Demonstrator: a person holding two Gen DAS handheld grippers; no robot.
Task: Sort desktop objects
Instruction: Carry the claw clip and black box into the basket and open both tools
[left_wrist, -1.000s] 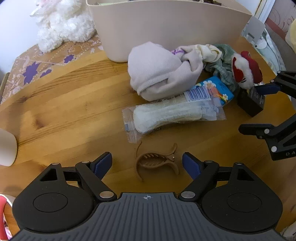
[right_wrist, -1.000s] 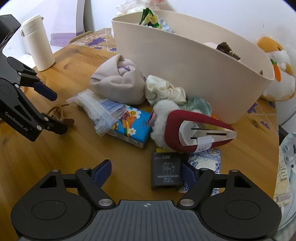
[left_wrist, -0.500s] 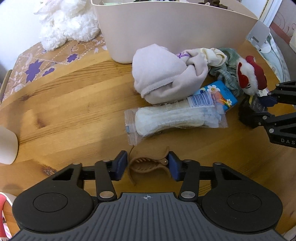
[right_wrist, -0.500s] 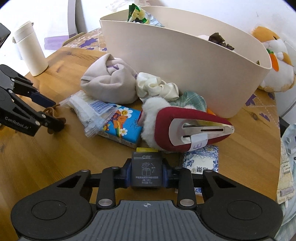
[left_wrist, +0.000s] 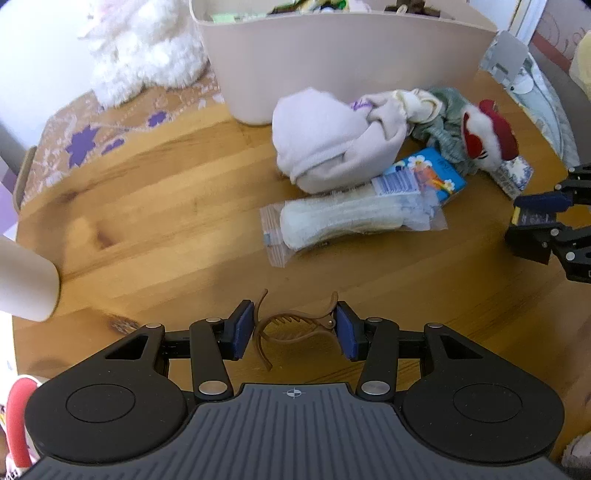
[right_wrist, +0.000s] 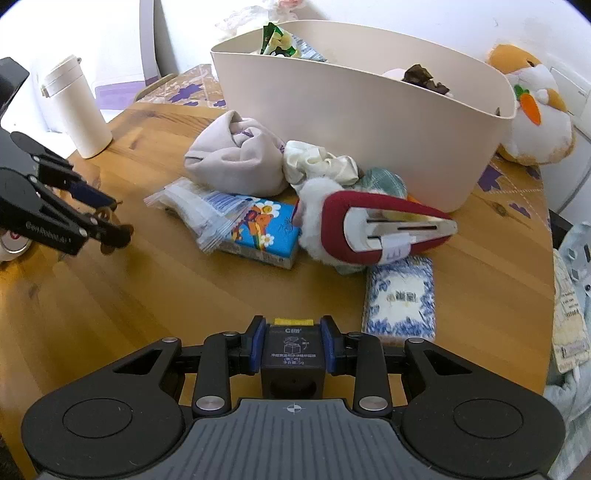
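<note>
Two tools are showing — the left tool (left_wrist: 294, 328) and the right tool (right_wrist: 293, 345). One brown hair claw clip (left_wrist: 291, 330) and one small black box (right_wrist: 293, 356) are sitting between their pads. One beige bin (right_wrist: 369, 114) is standing on one wooden counter (right_wrist: 147, 295). Two tissue packs are lying there — one cartoon-printed (right_wrist: 264, 230), one blue-patterned (right_wrist: 400, 299). One zip bag (left_wrist: 351, 223), one beige cloth bundle (right_wrist: 236, 158), two scrunchies, one red plush clip (right_wrist: 376, 230) and one white tumbler (right_wrist: 75, 107) are showing. Two plush toys are sitting at the edges.

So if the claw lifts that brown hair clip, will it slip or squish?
The brown hair clip looks like thin, hard plastic, so probably light. It sits between the left claw pads by its curved ends, so it might twist or pop out. Being spring-hinged, squeezing could open it.
</note>
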